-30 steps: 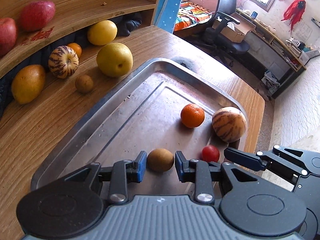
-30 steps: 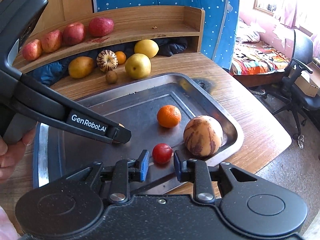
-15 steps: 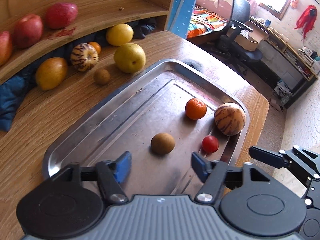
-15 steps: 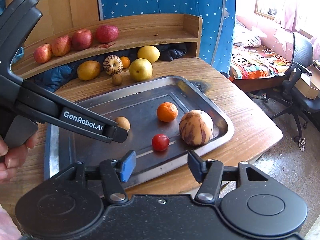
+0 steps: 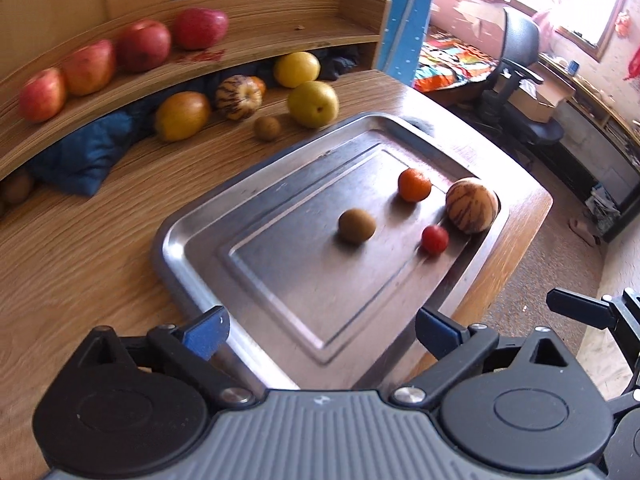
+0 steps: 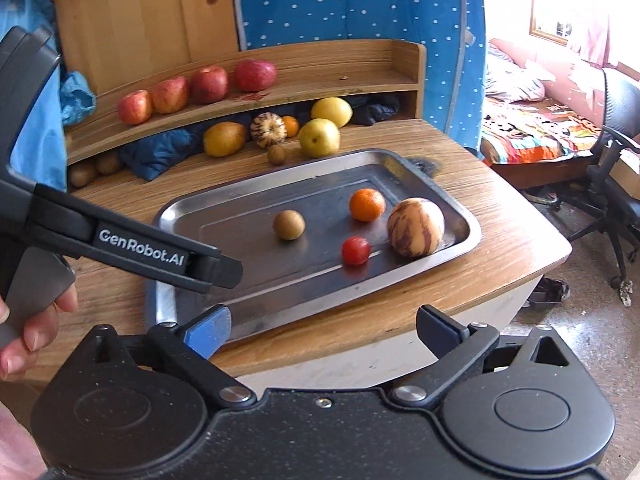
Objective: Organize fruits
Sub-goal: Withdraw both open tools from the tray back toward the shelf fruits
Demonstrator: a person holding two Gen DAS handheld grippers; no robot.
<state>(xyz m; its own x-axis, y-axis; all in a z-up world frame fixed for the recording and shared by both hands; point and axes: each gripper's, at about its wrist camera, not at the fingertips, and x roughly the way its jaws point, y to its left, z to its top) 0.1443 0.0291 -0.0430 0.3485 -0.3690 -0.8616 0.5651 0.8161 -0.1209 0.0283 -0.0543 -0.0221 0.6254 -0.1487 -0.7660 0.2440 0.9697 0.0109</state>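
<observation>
1. Steel tray (image 6: 460,216) sits on the wooden table (image 6: 500,264), and four fruits lie loose on it: a brown kiwi (image 6: 289,224) near the middle, an orange tangerine (image 6: 367,204) behind and to its right, a red cherry tomato (image 6: 355,250) in front, and a striped melon (image 6: 415,227) at the right end against the tray wall.
2. Tomato and melon are near each other but apart; the kiwi stands clear of all three.
3. Left gripper (image 5: 320,330) hangs over the near end of the tray, jaws spread wide, nothing between the blue pads (image 5: 206,332).
4. Right gripper (image 6: 322,330) is off the table's front edge, jaws just as wide and empty.
5. From the right wrist view, the left gripper's black finger juts across the tray's near left corner, a hand (image 6: 28,332) gripping its handle.
6. Behind the tray on the table: a yellow pear (image 6: 319,138), a second kiwi (image 6: 276,155), a striped fruit (image 6: 267,130), a mango (image 6: 224,139) and a lemon (image 6: 331,111), with blue cloth (image 6: 148,158) bunched under the shelf.
7. Four red apples (image 6: 208,84) line the curved wooden shelf (image 6: 340,76) above.
8. An office chair (image 6: 616,184) stands on the floor to the right.
</observation>
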